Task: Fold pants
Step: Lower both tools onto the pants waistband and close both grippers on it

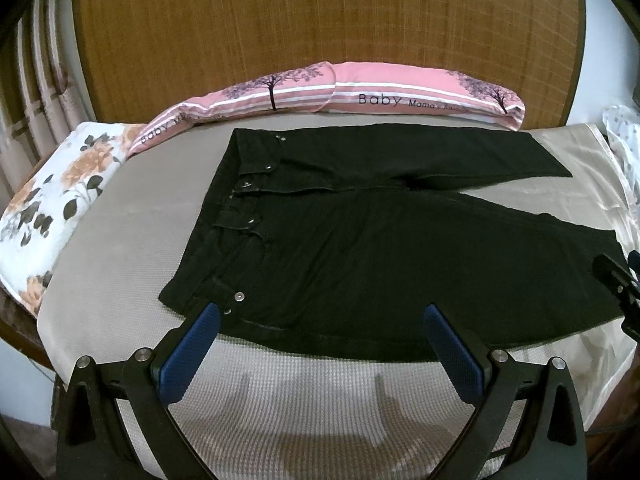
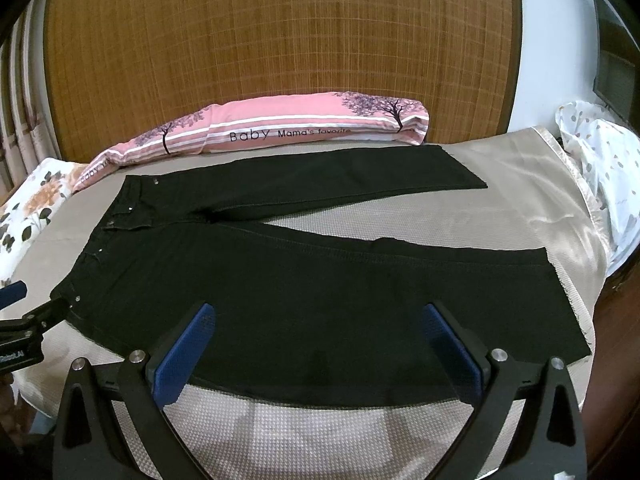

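Two tools spread, gripping nothing: left tool (image 1: 320, 322) over pants (image 1: 360, 248) waist, buttons at 11 o'clock; right tool (image 2: 320, 322) shows hems at 2 o'clock, bed (image 2: 500, 208).

Bed (image 1: 120, 240), covered with a beige waffle-textured spread; shiny satin border along its right edge. Lying on it: one pair of black pants (image 1: 360, 248), spread flat, waistband to the left, legs parted to the right. One long pink pillow (image 1: 340, 92), tree print, lettered "Baby", along the wooden headboard. One white floral pillow (image 1: 52, 196) at the left edge, beside the pink one.
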Demonstrator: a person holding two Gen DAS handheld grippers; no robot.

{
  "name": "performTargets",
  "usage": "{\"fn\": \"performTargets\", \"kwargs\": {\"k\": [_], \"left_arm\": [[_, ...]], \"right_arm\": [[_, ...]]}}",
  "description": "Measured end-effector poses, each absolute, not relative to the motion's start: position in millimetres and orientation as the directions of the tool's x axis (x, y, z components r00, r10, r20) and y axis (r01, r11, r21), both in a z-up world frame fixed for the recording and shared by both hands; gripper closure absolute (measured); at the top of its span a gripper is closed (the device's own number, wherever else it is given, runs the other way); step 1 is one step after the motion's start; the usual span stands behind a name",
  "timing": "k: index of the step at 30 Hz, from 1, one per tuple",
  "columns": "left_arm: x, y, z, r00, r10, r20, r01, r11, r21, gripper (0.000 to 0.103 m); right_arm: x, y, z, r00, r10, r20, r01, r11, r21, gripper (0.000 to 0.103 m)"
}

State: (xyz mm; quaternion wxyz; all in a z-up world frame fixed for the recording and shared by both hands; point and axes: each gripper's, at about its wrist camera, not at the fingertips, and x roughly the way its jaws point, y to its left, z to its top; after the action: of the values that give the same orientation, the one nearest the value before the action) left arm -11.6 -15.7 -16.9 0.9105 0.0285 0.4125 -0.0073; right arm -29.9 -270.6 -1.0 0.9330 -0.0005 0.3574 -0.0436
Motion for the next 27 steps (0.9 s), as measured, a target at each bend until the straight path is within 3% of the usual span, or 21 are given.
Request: {"fn": "performTargets", "kwargs": {"k": [10, 21, 27], "left_arm": [[35.0, 20.1, -9.6, 0.615, -0.108, -0.781, 0.071, 0.994, -0.082, 0.022], [149.0, 116.5, -0.7, 0.573, -0.243, -0.782, 0.021, 0.959, -0.283, 0.037], [225.8, 155.3, -25.1, 0.525, -0.344, -0.779, -0.017, 0.910, -0.413, 0.062]], "right_arm": [[-20.3, -275.2, -1.4, 0.745, -0.019, -0.667, 0.073, 0.996, 0.053, 0.001], [64.0, -263.7, 6.3, 0.700, 0.078, -0.710, 0.031, 0.990, 0.138, 0.001], [117.1, -233.0, 4.8, 0.678, 0.095, -0.729, -0.025, 0.994, 0.106, 0.001]]}}
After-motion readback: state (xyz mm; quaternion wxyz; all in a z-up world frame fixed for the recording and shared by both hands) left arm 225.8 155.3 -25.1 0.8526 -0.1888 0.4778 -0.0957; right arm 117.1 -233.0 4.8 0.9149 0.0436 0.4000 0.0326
